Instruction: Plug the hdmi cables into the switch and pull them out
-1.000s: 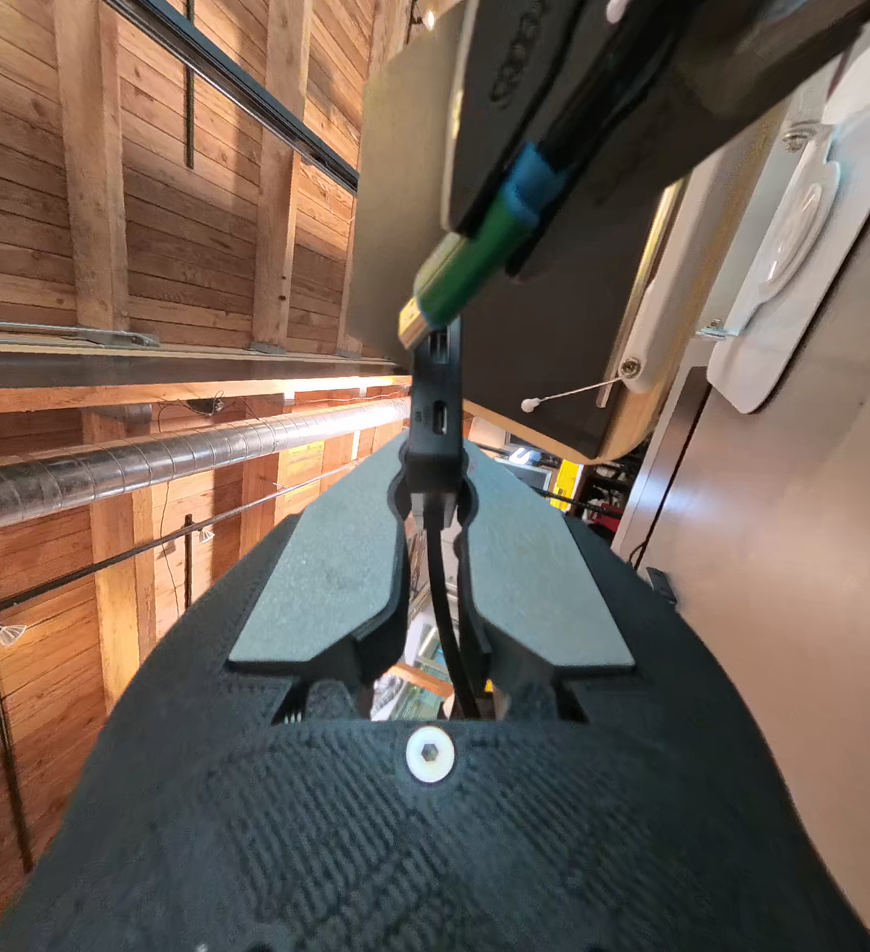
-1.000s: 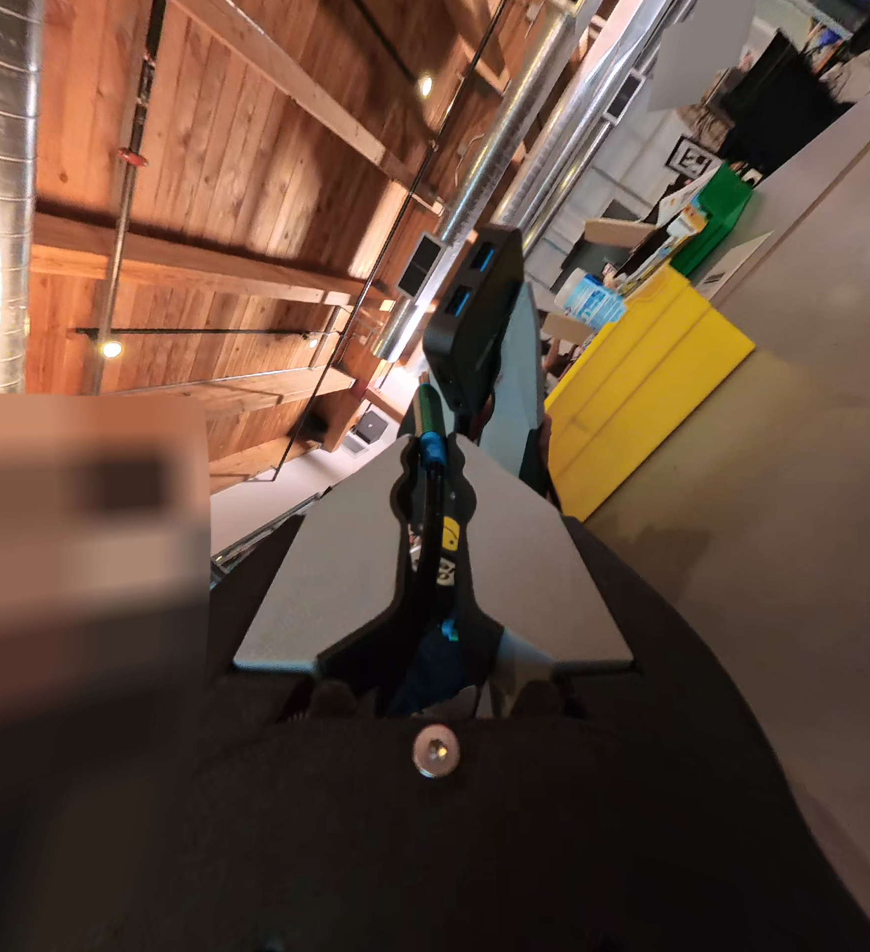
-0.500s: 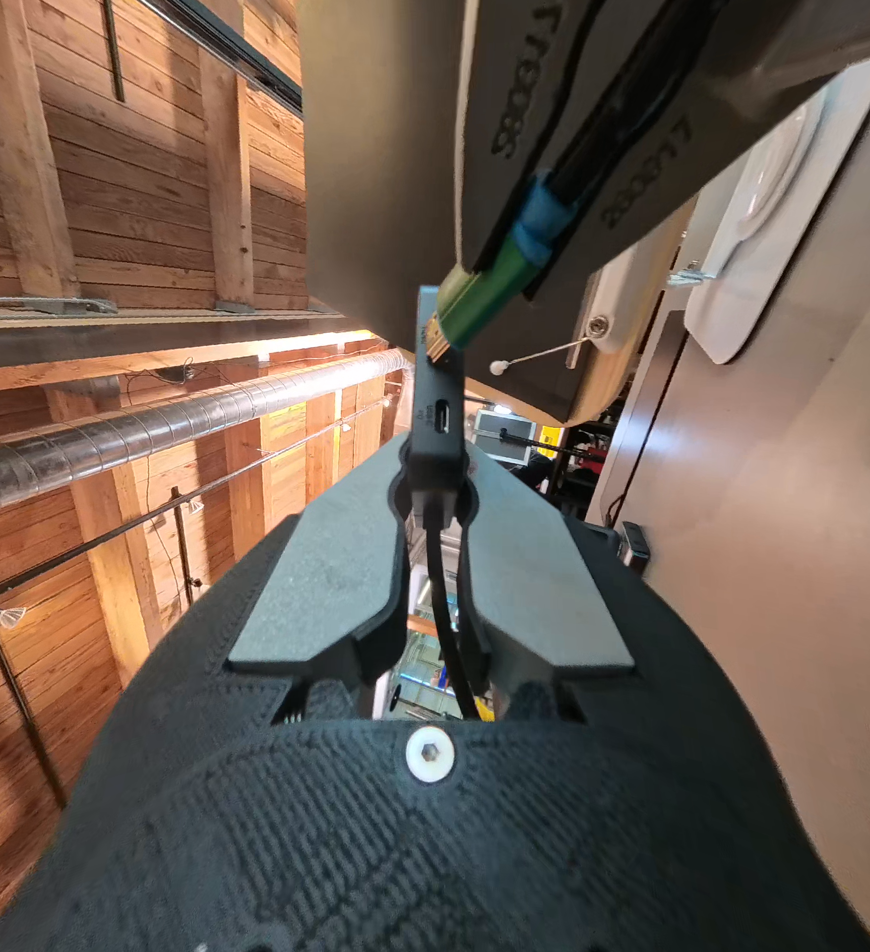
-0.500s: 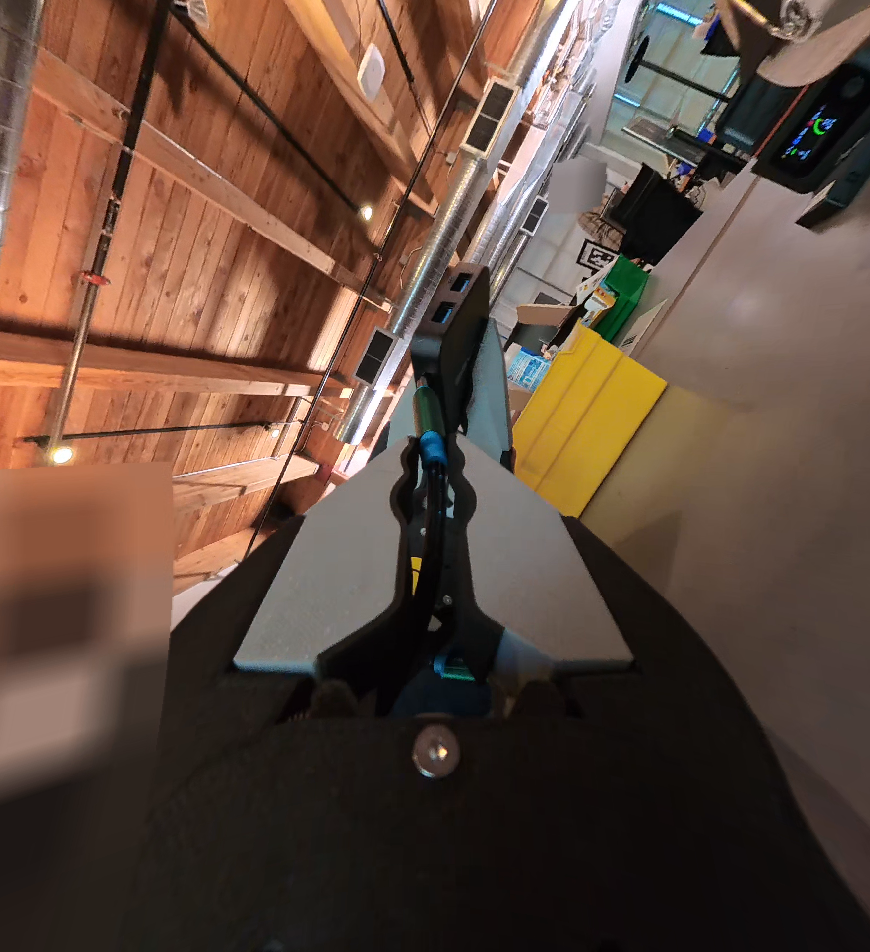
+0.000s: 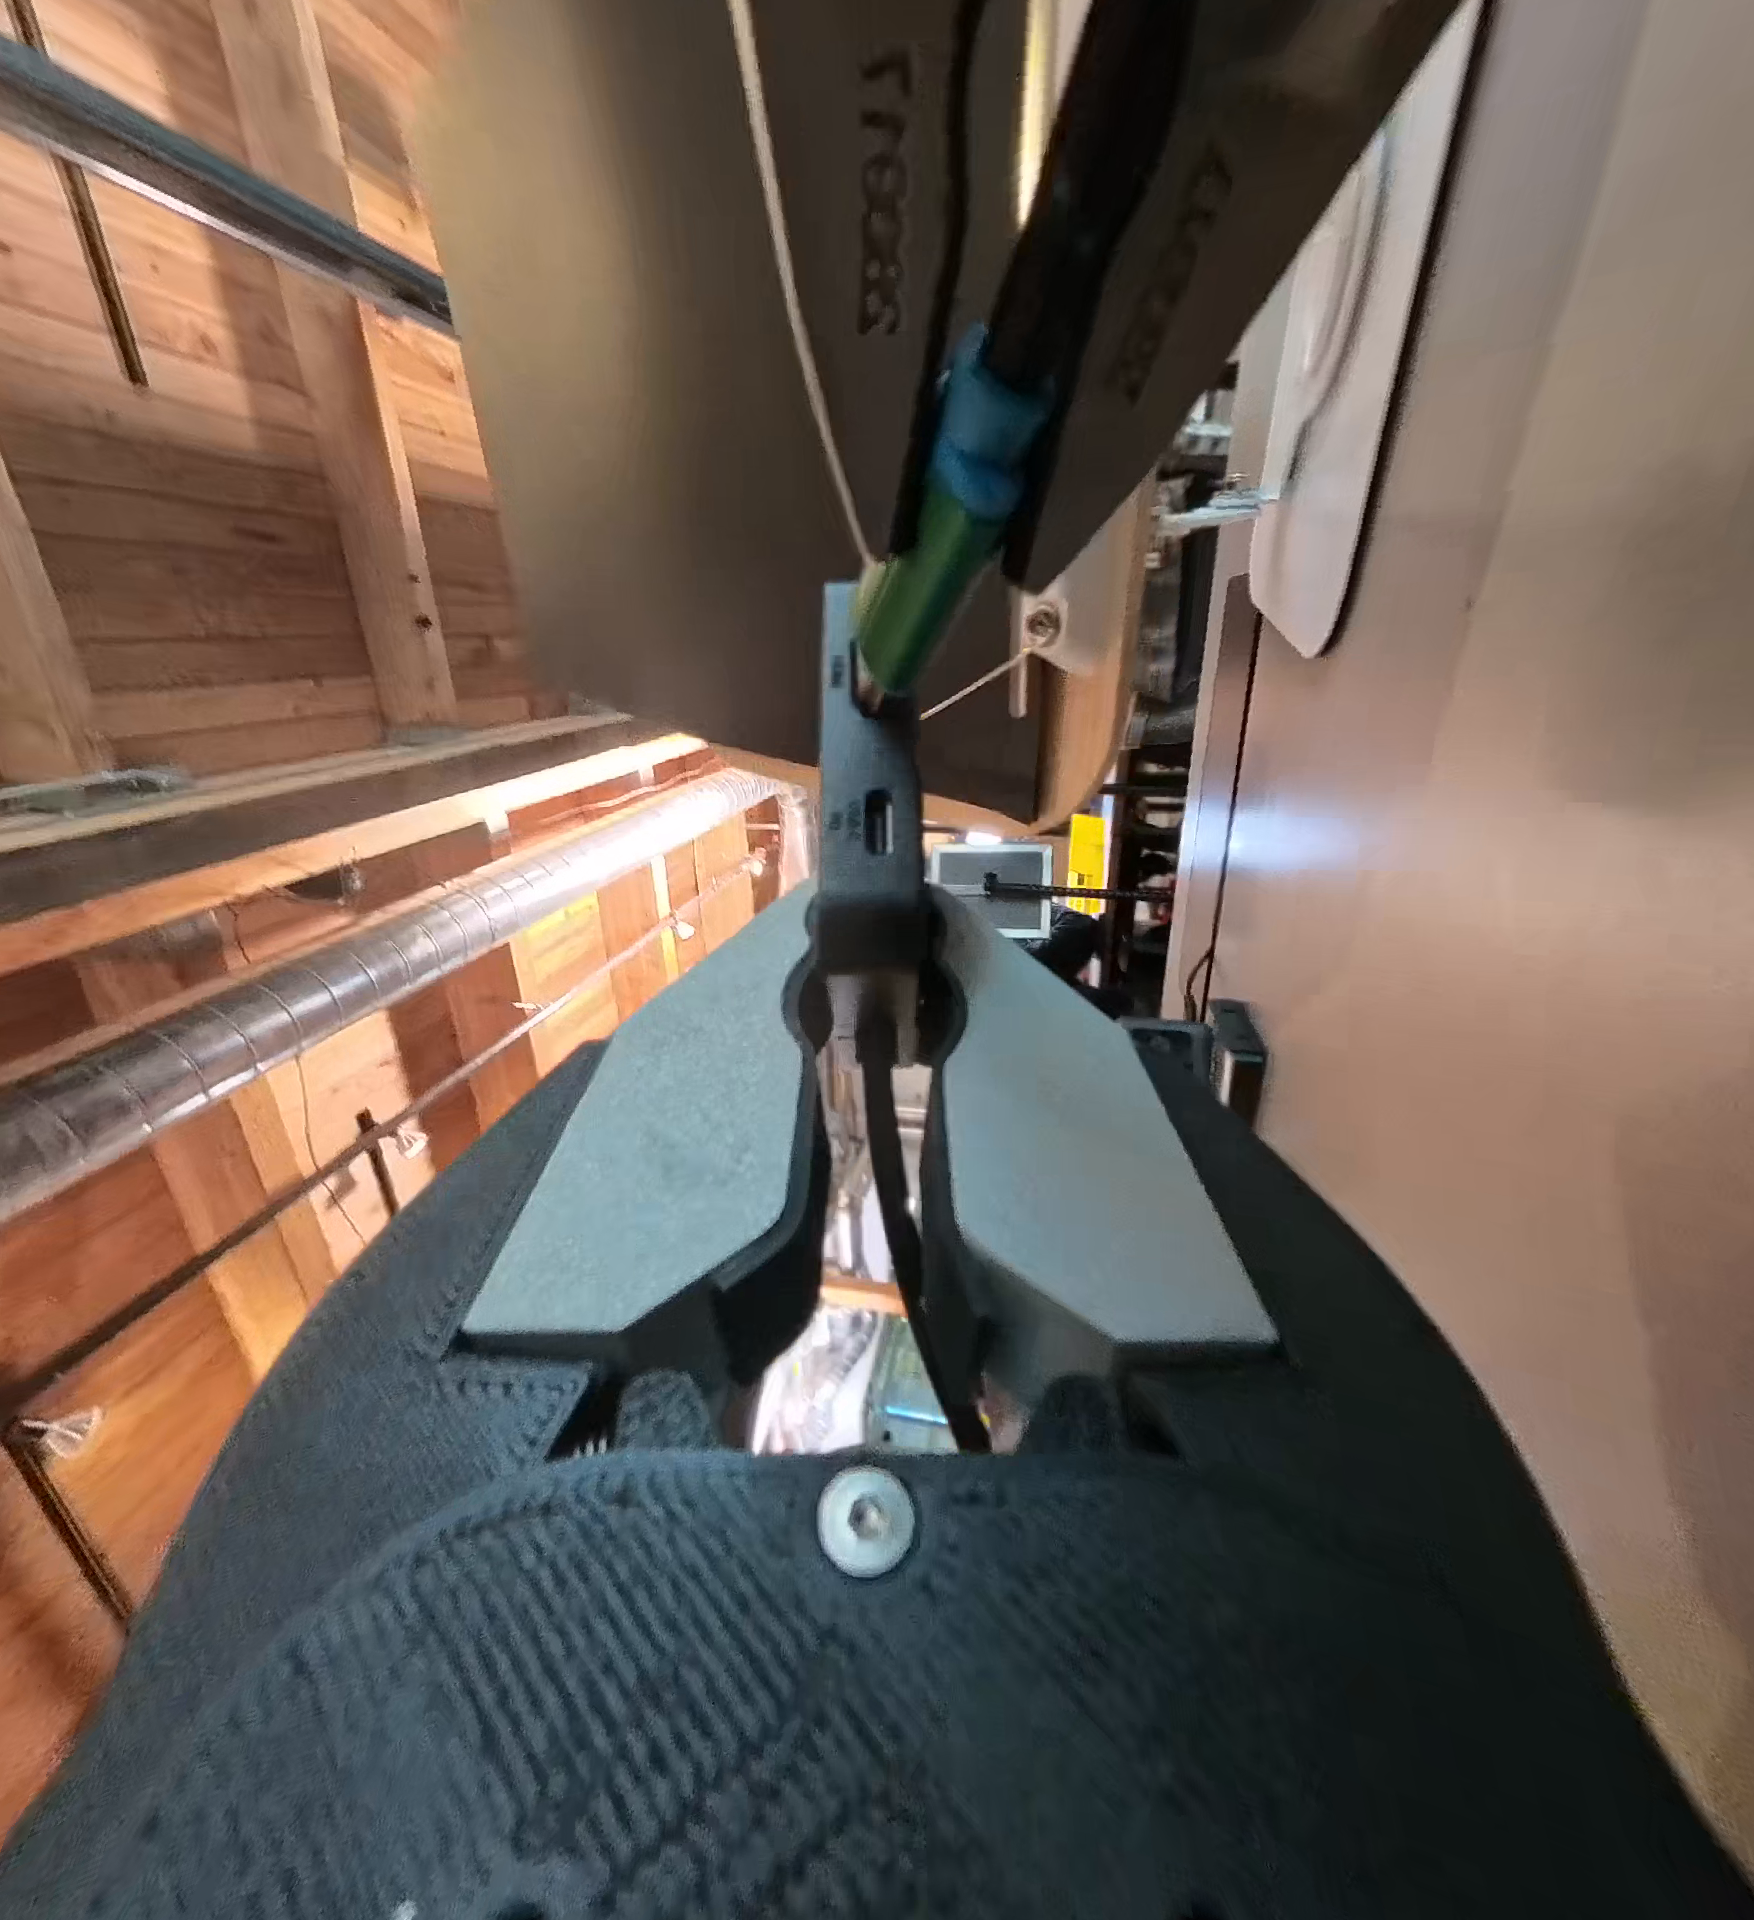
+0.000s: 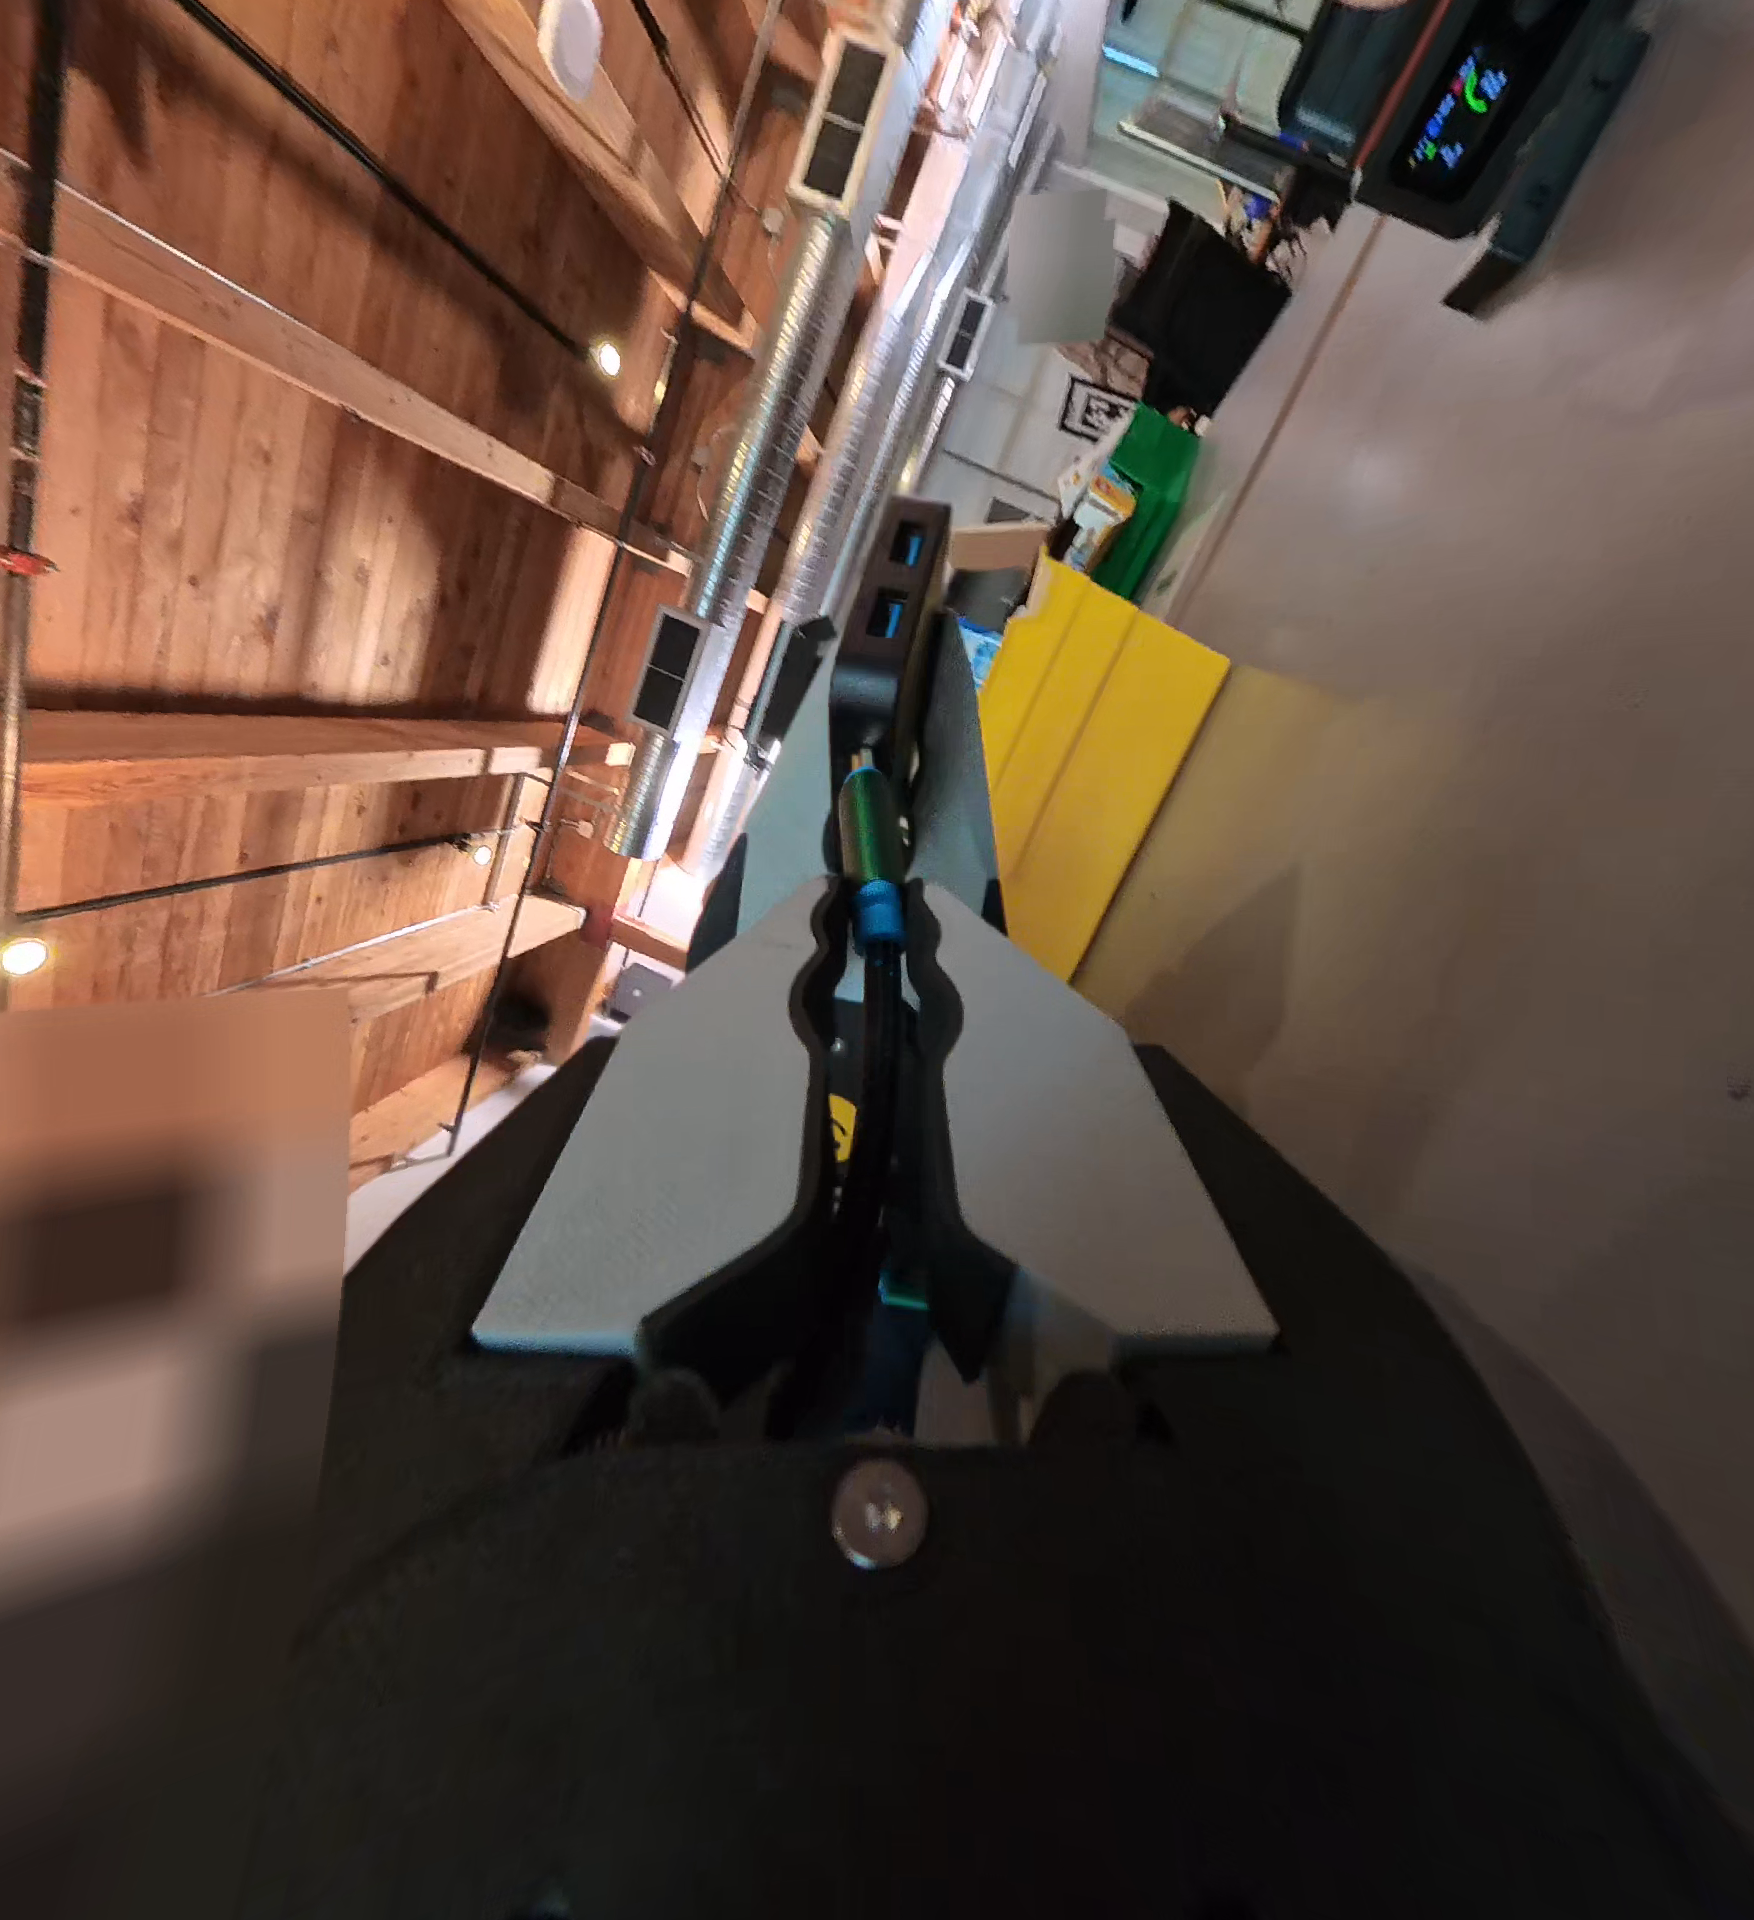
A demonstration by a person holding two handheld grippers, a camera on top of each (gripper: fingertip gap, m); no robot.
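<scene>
- Black plastic forms the switch [image 5: 868,821], a slim block that is held upright and edge-on in the left wrist view, so only its narrow side with a small port is seen.
- Its lower end is pinched between the tips of the left gripper [image 5: 868,940], whose jaws are pressed against it; a thin black lead [image 5: 894,1195] is seen running down from it between the fingers.
- A green-shelled HDMI plug [image 5: 920,613] with a blue collar is met at the switch's upper end; whether the metal tip is seated in the port or only touching it cannot be told, since the junction is blurred and partly covered.
- The plug's cable is clamped by the right gripper [image 6: 878,920], jaws closed on the blue collar and black cable [image 6: 878,1049].
- In the right wrist view the switch [image 6: 888,613] is seen beyond the plug [image 6: 868,826], with two blue-lined ports showing; its far side is hidden by the left gripper's grey finger.
- Behind, a yellow bin [image 6: 1091,758], a wooden ceiling [image 6: 229,436] and a metal duct [image 5: 281,1018] are seen tilted.
- A mosaic patch covers the lower left of the right wrist view.
</scene>
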